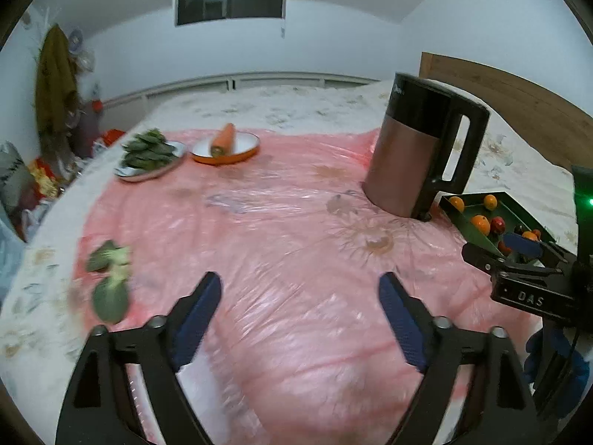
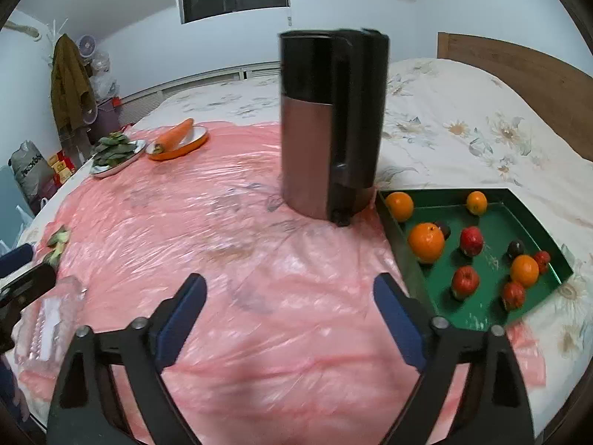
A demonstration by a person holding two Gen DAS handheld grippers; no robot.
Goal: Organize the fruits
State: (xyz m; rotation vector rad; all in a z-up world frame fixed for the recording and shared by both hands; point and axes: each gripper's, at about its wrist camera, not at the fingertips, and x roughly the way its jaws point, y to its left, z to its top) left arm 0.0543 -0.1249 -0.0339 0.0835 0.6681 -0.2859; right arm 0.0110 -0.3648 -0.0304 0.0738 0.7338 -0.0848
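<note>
A green tray [image 2: 407,256] on the bed at the right holds several oranges [image 2: 426,241], red apples [image 2: 466,280] and dark plums [image 2: 515,249]. It also shows in the left wrist view [image 1: 467,228], partly behind the right gripper. My left gripper [image 1: 300,294] is open and empty above the pink plastic sheet [image 1: 281,230]. My right gripper [image 2: 289,298] is open and empty, just left of the tray.
A brown and black kettle [image 2: 326,126] stands behind the tray. An orange plate with a carrot [image 1: 224,141] and a plate of greens [image 1: 150,154] sit far left. Loose green leaves [image 1: 109,282] lie near the sheet's left edge. A clear plastic box [image 2: 52,319] lies at lower left.
</note>
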